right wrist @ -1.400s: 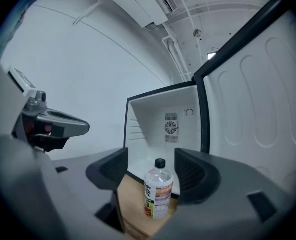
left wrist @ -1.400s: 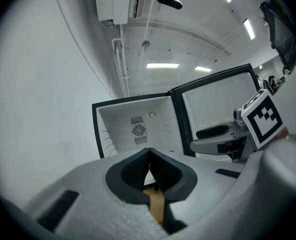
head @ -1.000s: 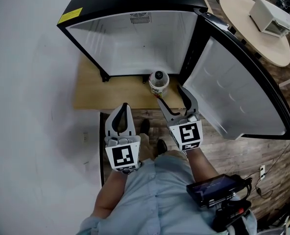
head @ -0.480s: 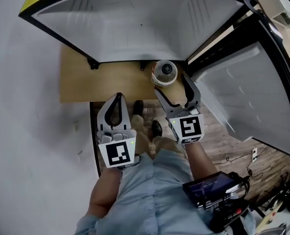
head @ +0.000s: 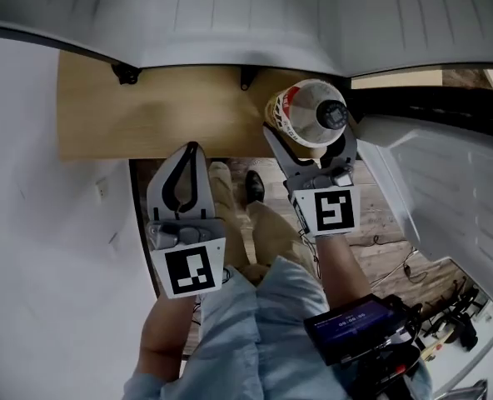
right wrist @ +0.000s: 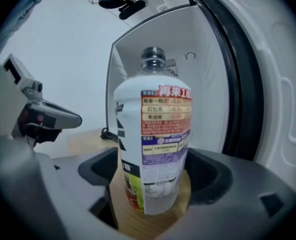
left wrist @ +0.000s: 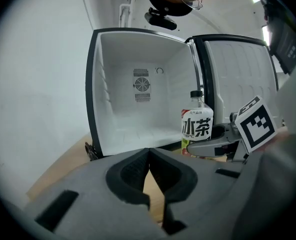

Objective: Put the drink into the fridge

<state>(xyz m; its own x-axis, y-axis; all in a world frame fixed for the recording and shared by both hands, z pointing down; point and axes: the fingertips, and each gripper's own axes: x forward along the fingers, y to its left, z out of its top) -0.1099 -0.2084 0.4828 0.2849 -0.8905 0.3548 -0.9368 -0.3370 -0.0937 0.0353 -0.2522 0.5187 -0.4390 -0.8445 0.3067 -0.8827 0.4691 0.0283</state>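
Upright white-labelled plastic drink bottle (head: 309, 111) stands on the light wooden platform (head: 146, 115) before the open white fridge (head: 230, 15), between the jaws of the right gripper (head: 309, 137), which have just been opening and stand clear of it; the left gripper (head: 190, 150), jaws clenched on nothing, sits farther off.

Board: a light wooden board (head: 146, 115) is lying on the plank floor (head: 378, 223).
Fridge: the fridge (head: 230, 15) is standing on the board on black feet.
Bottle: the drink bottle (head: 309, 111) is standing upright at the board's right end, before the fridge.
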